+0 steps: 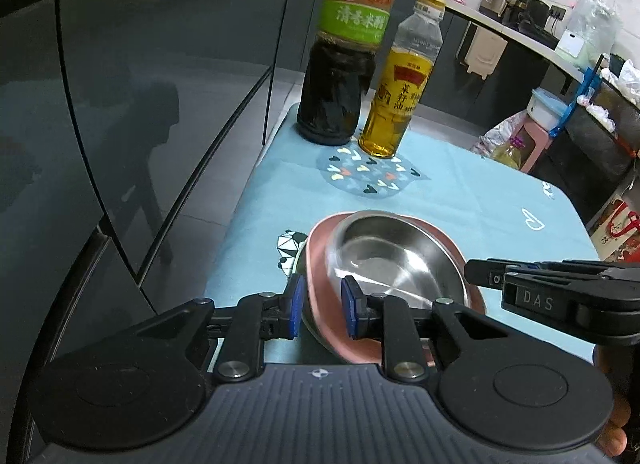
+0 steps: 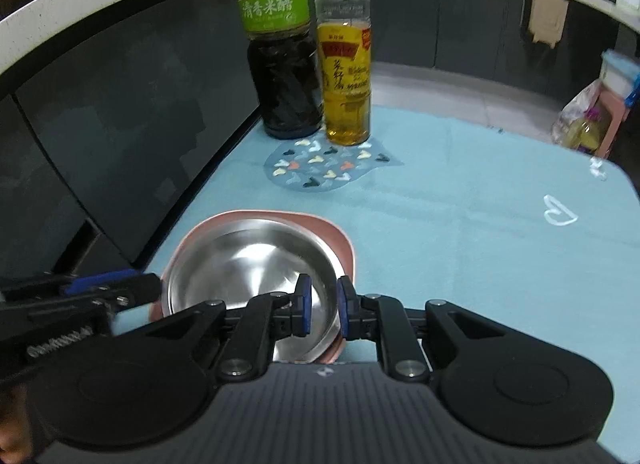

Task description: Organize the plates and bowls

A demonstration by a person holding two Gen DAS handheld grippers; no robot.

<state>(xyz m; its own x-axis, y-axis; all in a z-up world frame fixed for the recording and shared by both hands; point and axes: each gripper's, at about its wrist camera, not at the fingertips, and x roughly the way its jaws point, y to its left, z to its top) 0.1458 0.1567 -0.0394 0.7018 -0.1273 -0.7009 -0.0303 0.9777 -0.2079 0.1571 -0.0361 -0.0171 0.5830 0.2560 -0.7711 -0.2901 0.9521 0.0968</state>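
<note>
A steel bowl (image 1: pixel 400 260) (image 2: pixel 248 264) sits inside a pink plate (image 1: pixel 316 248) (image 2: pixel 340 242) on the light-blue tablecloth. My left gripper (image 1: pixel 323 306) is shut across the stack's near-left edge, one blue pad outside the plate's rim and the other inside the bowl. My right gripper (image 2: pixel 324 304) is shut on the bowl's near-right rim, with the plate's edge just beneath it. Each gripper appears in the other's view: the right gripper (image 1: pixel 476 270) at the bowl's right side, the left gripper (image 2: pixel 152 284) at its left. Whether the stack rests on the cloth I cannot tell.
A dark vinegar bottle (image 1: pixel 336 84) (image 2: pixel 280 64) and a yellow oil bottle (image 1: pixel 396 104) (image 2: pixel 346 76) stand at the table's far left corner. Dark cabinet doors (image 1: pixel 140 104) run along the left. Open tablecloth (image 2: pixel 480 224) lies to the right. A pink stool (image 1: pixel 528 140) with bags stands beyond.
</note>
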